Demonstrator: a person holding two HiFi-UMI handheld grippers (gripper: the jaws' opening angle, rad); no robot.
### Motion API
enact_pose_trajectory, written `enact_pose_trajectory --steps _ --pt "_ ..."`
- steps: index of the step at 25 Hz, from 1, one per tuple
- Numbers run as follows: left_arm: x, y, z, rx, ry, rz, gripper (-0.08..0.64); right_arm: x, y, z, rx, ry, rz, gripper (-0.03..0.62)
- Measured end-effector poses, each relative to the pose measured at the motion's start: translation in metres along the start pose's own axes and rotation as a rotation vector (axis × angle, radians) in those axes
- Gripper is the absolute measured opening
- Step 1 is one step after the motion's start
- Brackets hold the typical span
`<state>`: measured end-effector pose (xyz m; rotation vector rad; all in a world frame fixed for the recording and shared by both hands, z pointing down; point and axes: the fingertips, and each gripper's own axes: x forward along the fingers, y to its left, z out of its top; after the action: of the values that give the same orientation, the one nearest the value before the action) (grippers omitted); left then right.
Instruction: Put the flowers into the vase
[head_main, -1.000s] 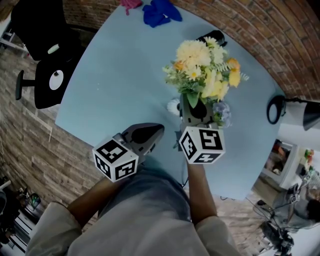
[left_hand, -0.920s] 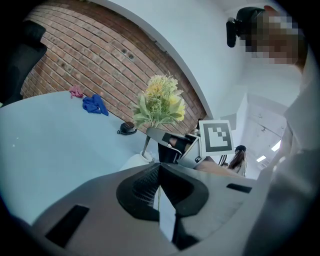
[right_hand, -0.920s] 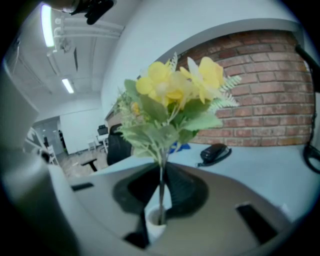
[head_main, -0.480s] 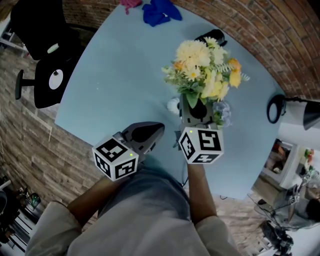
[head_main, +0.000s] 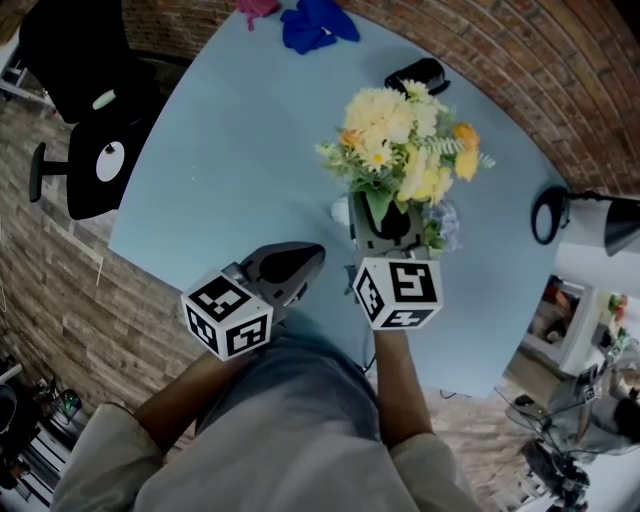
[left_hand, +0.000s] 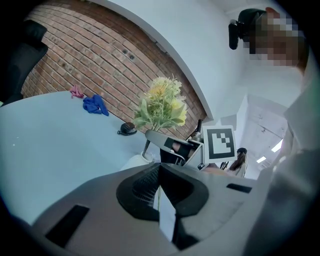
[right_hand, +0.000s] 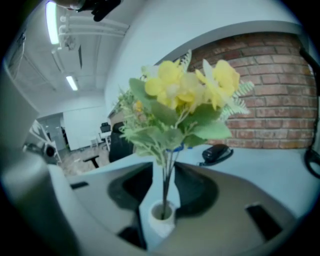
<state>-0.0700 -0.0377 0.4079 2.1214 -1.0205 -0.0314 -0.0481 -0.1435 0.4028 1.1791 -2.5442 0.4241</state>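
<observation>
A bouquet of yellow and cream flowers (head_main: 405, 150) stands with its stems down in the mouth of a small white vase (right_hand: 161, 217) on the pale blue table (head_main: 230, 150). My right gripper (head_main: 385, 222) is around the stems just above the vase. Its jaws have just been opening and now stand apart on either side of the stems (right_hand: 166, 172) without pressing them. My left gripper (head_main: 300, 258) is shut and holds nothing, near the table's front edge, left of the vase. The left gripper view shows the flowers (left_hand: 161, 105) and the right gripper (left_hand: 172, 147) ahead.
A black device (head_main: 417, 74) lies behind the bouquet. Blue cloth (head_main: 315, 22) and pink cloth (head_main: 255, 8) lie at the table's far edge. A black office chair (head_main: 80, 100) stands off the left side and a black desk lamp (head_main: 590, 220) at the right.
The right gripper's jaws have parted and let go of the stems. The bouquet sits slightly further left in the head view. The left gripper has not moved.
</observation>
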Motion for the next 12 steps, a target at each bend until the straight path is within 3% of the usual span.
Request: enact_pose_trajectory --steps 12 --pt "-0.001 -0.008 -0.003 0.004 -0.001 -0.007 0.02 -0.013 0.004 -0.022 -0.008 0.051 0.014 0.178"
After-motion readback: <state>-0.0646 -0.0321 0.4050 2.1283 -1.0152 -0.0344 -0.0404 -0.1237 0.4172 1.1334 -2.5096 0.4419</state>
